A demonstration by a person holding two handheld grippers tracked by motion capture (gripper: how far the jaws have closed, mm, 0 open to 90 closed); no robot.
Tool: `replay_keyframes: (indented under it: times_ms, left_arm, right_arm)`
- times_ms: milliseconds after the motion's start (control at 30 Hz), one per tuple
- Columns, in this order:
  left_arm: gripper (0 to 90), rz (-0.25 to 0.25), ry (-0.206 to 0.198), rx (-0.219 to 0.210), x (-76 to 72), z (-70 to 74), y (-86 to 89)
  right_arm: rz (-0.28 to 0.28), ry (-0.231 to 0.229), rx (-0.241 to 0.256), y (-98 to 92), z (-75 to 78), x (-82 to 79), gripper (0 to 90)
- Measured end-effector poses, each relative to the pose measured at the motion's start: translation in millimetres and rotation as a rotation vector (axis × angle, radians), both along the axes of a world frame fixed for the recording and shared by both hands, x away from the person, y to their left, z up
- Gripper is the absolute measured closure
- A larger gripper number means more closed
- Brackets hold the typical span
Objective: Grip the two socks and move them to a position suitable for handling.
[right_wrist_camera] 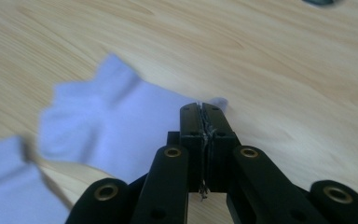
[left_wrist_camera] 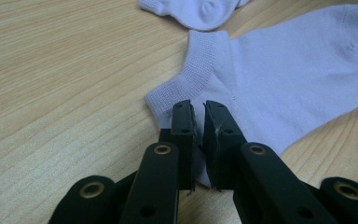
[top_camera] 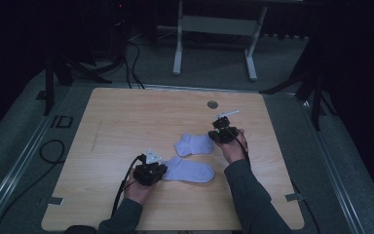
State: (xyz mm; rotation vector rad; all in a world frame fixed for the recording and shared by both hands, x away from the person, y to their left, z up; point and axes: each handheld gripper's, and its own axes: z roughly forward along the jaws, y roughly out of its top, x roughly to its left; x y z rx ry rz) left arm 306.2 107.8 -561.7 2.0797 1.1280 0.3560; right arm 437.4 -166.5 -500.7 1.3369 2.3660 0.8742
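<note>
left gripper (top_camera: 161,171): your left hand holds it at the near left of the table (top_camera: 117,122). in the left gripper view (left_wrist_camera: 199,109) its jaws stand a narrow gap apart, with the heel edge of the near sock between them. whether they already pinch the cloth i cannot tell.
near sock (top_camera: 191,170): it lies flat on the wood just right of your left gripper, toe pointing right. in the left gripper view (left_wrist_camera: 279,88) its ribbed cuff opens toward the far side.
far sock (top_camera: 195,145): it lies just beyond the near sock, crumpled, between your two grippers. in the right gripper view (right_wrist_camera: 107,126) it spreads left of the jaws, blurred.
right gripper (top_camera: 217,136): your right hand holds it at the far sock's right edge. in the right gripper view (right_wrist_camera: 200,108) the jaws are clenched together, with a thin edge of the far sock pinched between them.
round grey disc (top_camera: 213,104): it sits in the tabletop beyond your right gripper, near the far edge.
</note>
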Motion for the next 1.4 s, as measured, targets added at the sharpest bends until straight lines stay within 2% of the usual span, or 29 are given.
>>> replay_keyframes:
  times_ms: [267,400,567,600,667,800,867,933,1000,1067,1200,1300,1333,1400]
  left_arm:
    - [82.1,0.001,-0.002,-0.001,-0.3,-0.2,-0.2]
    - [81.9,0.001,-0.002,0.000,-0.4,-0.2,-0.2]
    - [81.7,0.000,-0.002,0.000,-0.5,-0.2,-0.3]
    - [81.6,0.000,-0.002,0.000,-0.5,-0.2,-0.3]
    - [81.2,-0.003,-0.001,-0.002,-0.4,-0.1,-0.1]
    - [80.1,-0.005,-0.002,-0.004,-0.7,-0.3,-0.2]
    - [80.0,-0.006,0.000,-0.005,-0.4,-0.2,0.0]
    - [79.9,-0.005,-0.001,-0.006,-0.4,-0.2,-0.1]
    - [79.1,-0.008,-0.003,-0.003,-0.5,-0.1,-0.8]
    - [77.4,-0.014,-0.002,-0.001,-0.5,0.1,-1.0]
    - [76.5,-0.017,-0.012,0.011,-1.3,0.3,-1.9]
    - [74.9,-0.018,-0.012,0.012,-0.5,1.3,-0.4]
    - [74.3,-0.014,-0.012,0.010,-0.3,1.5,0.1]
    - [74.0,-0.008,-0.013,-0.015,0.1,3.5,3.5]
  right_arm:
    - [-0.084,0.059,0.002,-34.5,-18.9,-1.8,87.9]
    - [-0.095,0.066,-0.023,-41.0,-25.3,-4.1,87.1]
    - [-0.098,0.057,-0.102,-43.0,-30.9,-6.6,86.0]
    - [-0.098,0.057,-0.102,-43.0,-30.9,-6.6,86.0]
    - [-0.093,0.045,-0.151,-41.7,-32.4,-8.2,85.7]
    - [-0.127,0.064,-0.165,-45.1,-33.0,-8.0,85.1]
    - [-0.152,0.067,-0.167,-47.9,-31.0,-8.6,80.3]
    - [-0.175,0.049,-0.162,-50.4,-25.8,-10.2,68.1]
    - [-0.183,0.020,-0.126,-52.3,-17.9,-12.6,59.3]
    - [-0.177,-0.011,-0.120,-51.5,-10.0,-15.8,54.0]
    - [-0.109,-0.069,-0.111,-44.4,4.1,-21.2,50.8]
    - [-0.065,-0.080,-0.090,-37.6,10.7,-22.3,50.6]
    - [-0.029,-0.074,-0.096,-30.9,13.2,-21.9,49.9]
    - [-0.002,-0.078,-0.111,-25.3,14.5,-21.6,49.7]
